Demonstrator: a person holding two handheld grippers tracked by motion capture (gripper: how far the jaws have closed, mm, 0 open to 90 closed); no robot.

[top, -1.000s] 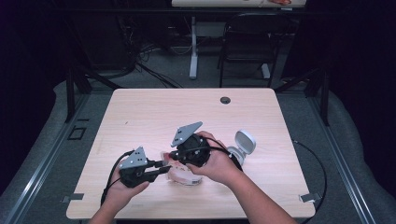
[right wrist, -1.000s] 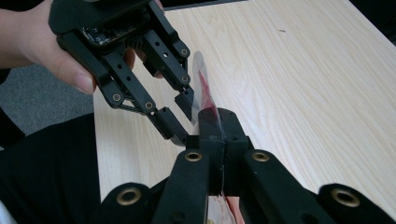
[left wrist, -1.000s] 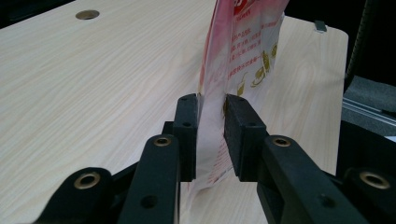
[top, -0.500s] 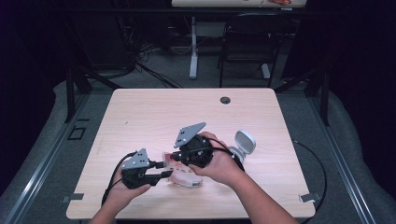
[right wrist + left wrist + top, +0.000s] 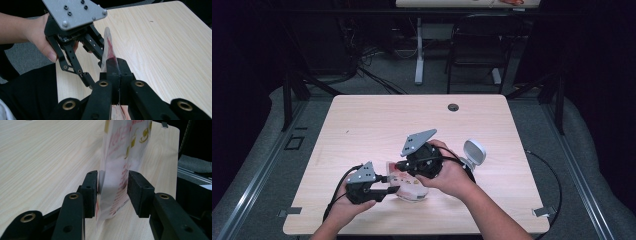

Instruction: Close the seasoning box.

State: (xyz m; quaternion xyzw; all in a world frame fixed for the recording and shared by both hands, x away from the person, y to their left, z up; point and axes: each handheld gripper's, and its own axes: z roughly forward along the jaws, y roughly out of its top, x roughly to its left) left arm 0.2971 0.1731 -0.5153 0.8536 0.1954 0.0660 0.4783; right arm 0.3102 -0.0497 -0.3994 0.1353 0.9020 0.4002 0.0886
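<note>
At the left of the high view, the person's left gripper (image 5: 388,189) lies low over the near part of the pale wooden table (image 5: 362,125) and points right toward the thin white plastic pouch with red and gold print (image 5: 409,185). In the left gripper view the pouch (image 5: 120,170) stands edge-on between the two black pads (image 5: 90,192); the jaws have just been opening, one pad about touching the film while the other stands clear, so nothing is pinched. To the right, the right gripper (image 5: 117,68) is clamped tight on the pouch's edge (image 5: 108,50). The pouch's long axis runs between the two grippers, so the right hand carries it. A white round object (image 5: 474,151) sits beyond.
</note>
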